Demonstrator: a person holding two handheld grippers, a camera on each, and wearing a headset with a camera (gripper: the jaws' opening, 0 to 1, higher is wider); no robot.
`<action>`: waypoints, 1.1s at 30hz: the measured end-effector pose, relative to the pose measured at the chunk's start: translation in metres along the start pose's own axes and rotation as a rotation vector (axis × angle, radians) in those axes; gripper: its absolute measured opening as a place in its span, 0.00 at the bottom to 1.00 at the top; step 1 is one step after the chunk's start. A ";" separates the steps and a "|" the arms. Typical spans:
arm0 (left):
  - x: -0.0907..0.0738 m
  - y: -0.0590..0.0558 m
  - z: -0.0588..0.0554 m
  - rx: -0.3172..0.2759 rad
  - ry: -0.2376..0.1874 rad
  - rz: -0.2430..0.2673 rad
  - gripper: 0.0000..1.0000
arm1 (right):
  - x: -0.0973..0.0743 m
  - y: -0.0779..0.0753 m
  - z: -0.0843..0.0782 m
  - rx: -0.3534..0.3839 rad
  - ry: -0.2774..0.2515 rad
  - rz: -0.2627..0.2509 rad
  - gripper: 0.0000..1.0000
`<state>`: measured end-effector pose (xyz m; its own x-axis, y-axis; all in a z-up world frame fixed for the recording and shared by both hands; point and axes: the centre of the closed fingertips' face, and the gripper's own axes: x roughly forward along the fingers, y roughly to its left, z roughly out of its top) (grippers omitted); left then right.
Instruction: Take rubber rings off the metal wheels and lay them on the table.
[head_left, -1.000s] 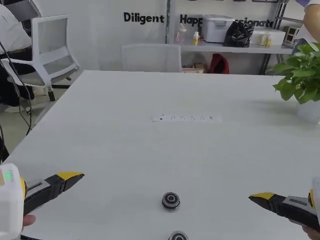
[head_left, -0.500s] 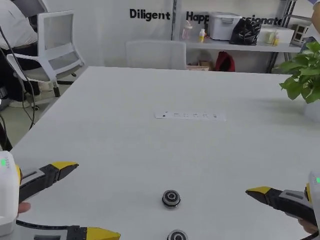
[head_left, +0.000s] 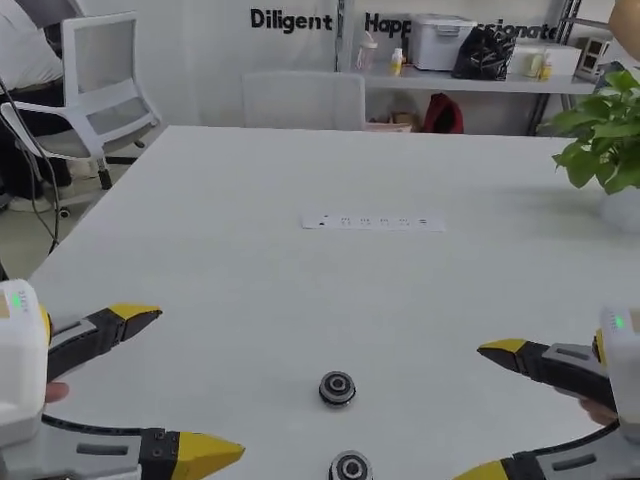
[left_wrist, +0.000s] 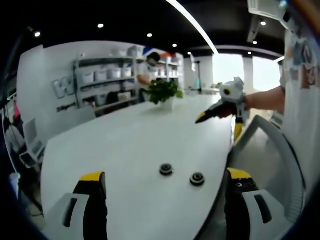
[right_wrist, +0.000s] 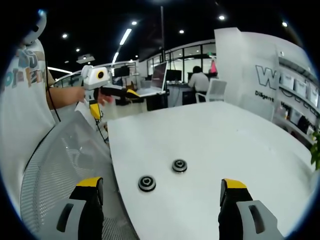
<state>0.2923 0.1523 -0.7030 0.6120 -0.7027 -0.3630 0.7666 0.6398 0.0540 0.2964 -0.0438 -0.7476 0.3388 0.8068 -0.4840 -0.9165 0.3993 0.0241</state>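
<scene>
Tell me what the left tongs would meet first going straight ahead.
Probably the metal wheel farther from the table edge, centred between the open left tongs; height unclear, they might pass over it.

The head camera is looking forward and down from the near edge of the table (head_left: 300, 290), close above the 2 wheels (head_left: 337, 388). The left claw (right_wrist: 114, 103) is carrying its camera low beside that edge, facing across toward the right claw (left_wrist: 218, 125), whose camera is facing back the opposite way. All 3 views are sharing the wheels and the near table edge.
</scene>
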 end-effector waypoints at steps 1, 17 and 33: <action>0.001 0.000 0.000 0.002 0.001 -0.003 1.00 | 0.001 0.001 0.000 -0.002 0.000 0.001 0.97; 0.030 -0.016 -0.004 0.030 0.023 -0.086 1.00 | 0.017 0.011 -0.008 -0.031 0.008 0.057 0.92; 0.058 -0.032 -0.012 0.069 0.058 -0.185 0.91 | 0.039 0.020 -0.012 -0.112 0.029 0.143 0.80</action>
<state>0.3005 0.0947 -0.7364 0.4488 -0.7859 -0.4255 0.8776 0.4773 0.0442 0.2885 -0.0090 -0.7762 0.1989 0.8382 -0.5077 -0.9733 0.2294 -0.0026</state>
